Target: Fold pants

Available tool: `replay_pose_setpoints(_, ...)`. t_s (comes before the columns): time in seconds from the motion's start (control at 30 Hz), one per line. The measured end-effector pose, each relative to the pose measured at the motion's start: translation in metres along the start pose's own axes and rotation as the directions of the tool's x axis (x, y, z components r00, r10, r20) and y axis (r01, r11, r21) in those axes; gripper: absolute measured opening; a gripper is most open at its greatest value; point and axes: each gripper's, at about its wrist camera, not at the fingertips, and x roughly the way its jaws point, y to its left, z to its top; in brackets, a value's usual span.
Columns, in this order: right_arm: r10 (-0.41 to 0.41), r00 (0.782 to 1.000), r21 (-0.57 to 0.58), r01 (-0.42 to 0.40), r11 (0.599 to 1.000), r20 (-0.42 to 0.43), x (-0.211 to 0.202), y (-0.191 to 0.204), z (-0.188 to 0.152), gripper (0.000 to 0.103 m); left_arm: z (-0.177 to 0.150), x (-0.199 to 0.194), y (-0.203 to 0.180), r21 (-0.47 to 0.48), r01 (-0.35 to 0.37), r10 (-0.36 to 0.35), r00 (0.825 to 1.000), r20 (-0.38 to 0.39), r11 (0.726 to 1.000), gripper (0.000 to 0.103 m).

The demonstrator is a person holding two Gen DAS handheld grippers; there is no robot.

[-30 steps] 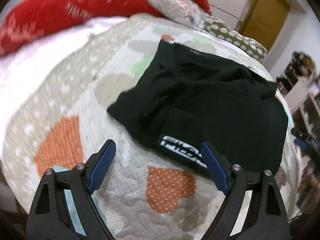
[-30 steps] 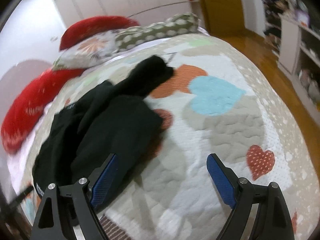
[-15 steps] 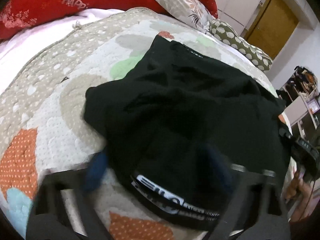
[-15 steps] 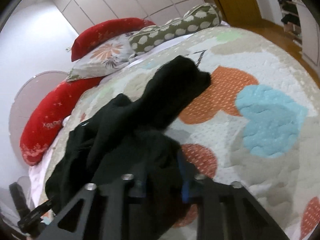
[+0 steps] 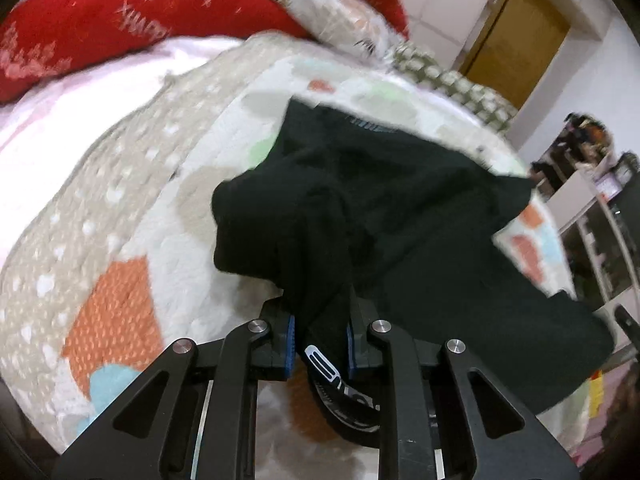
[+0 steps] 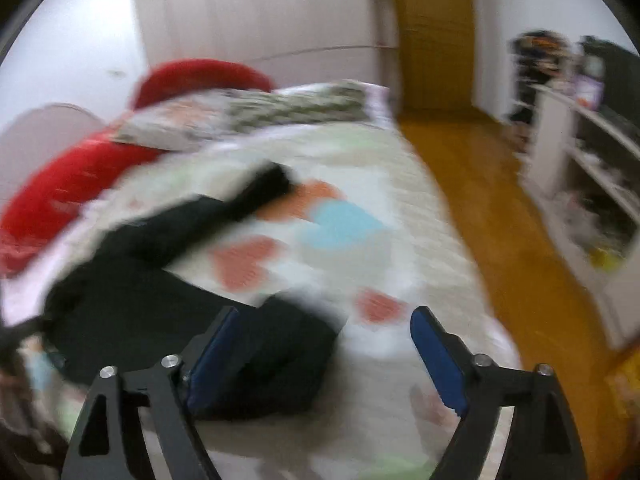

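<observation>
Left gripper is closing its jaws on a bunched fold of the black pants, its blue pads pressing the cloth near the white-lettered waistband. Right gripper is opening, jaws wide apart and clamping nothing; a dark fold of the pants seems to lie just beyond its left finger, though blur makes contact hard to judge. Most of the garment sprawls rumpled across the heart-patterned quilt on the bed, below the red pillows.
</observation>
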Motion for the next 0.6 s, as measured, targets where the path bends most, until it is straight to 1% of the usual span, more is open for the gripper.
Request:
replay_pose_setpoints(0.03,-0.046,0.999,0.024,0.046,0.999,-0.013,0.000,-0.013,-0.006,0.085,-0.007,0.006,0.004,-0.007,-0.007,0.007,1.000,-0.024,1.000,0.017)
replay_pose_setpoints(0.07,-0.081,0.996,0.084,0.083,0.993,-0.031,-0.001,-0.034,-0.014,0.085,-0.011,0.009,0.007,-0.017,-0.008,0.007,0.999,-0.034,1.000,0.017)
replay_pose_setpoints(0.1,-0.076,0.996,0.132,0.080,0.988,-0.036,-0.002,-0.047,-0.017,0.085,-0.014,0.010,0.009,-0.026,-0.004,0.003,0.999,-0.032,1.000,0.017)
replay_pose_setpoints(0.13,-0.046,0.998,0.199,0.052,0.979,-0.034,-0.001,-0.063,-0.021,0.085,-0.016,0.010,0.010,-0.034,0.001,-0.001,1.000,-0.024,0.999,0.017)
replay_pose_setpoints(0.2,0.036,0.998,0.299,-0.021,0.954,-0.044,0.008,-0.078,-0.028,0.085,-0.014,0.010,0.008,-0.039,-0.011,0.010,1.000,-0.023,0.999,0.017)
replay_pose_setpoints(0.27,0.139,0.989,0.319,-0.118,0.940,-0.045,0.024,-0.072,-0.033,0.085,-0.014,0.010,0.007,-0.038,-0.027,0.026,0.999,-0.022,0.999,0.019)
replay_pose_setpoints(0.33,0.191,0.980,0.299,-0.167,0.939,-0.053,0.039,-0.056,-0.037,0.085,-0.012,0.011,0.005,-0.039,-0.036,0.035,0.999,-0.018,0.999,0.022)
replay_pose_setpoints(0.43,0.283,0.955,0.274,-0.249,0.929,-0.091,0.070,-0.027,-0.046,0.069,-0.012,0.010,0.010,-0.060,-0.031,0.030,0.999,-0.019,0.998,0.031)
replay_pose_setpoints(0.47,0.274,0.958,0.246,-0.248,0.937,-0.080,0.074,-0.014,-0.048,0.069,-0.012,0.009,0.013,-0.070,-0.029,0.027,0.999,-0.020,0.997,0.034)
replay_pose_setpoints(0.5,0.255,0.965,0.207,-0.237,0.949,-0.067,0.074,-0.003,-0.050,0.067,-0.011,0.007,0.016,-0.081,-0.032,0.030,0.999,-0.020,0.996,0.042)
replay_pose_setpoints(0.53,0.235,0.970,0.165,-0.222,0.961,-0.064,0.076,0.006,-0.051,0.056,-0.011,0.005,0.021,-0.100,-0.039,0.038,0.999,-0.011,0.994,0.049)
replay_pose_setpoints(0.57,0.203,0.977,0.131,-0.193,0.972,-0.066,0.080,0.014,-0.050,0.041,-0.010,0.004,0.023,-0.118,-0.041,0.041,0.999,-0.001,0.992,0.052)
replay_pose_setpoints(0.6,0.199,0.978,0.116,-0.192,0.974,-0.056,0.080,0.018,-0.049,0.034,-0.009,0.005,0.027,-0.143,-0.040,0.042,0.999,0.011,0.989,0.054)
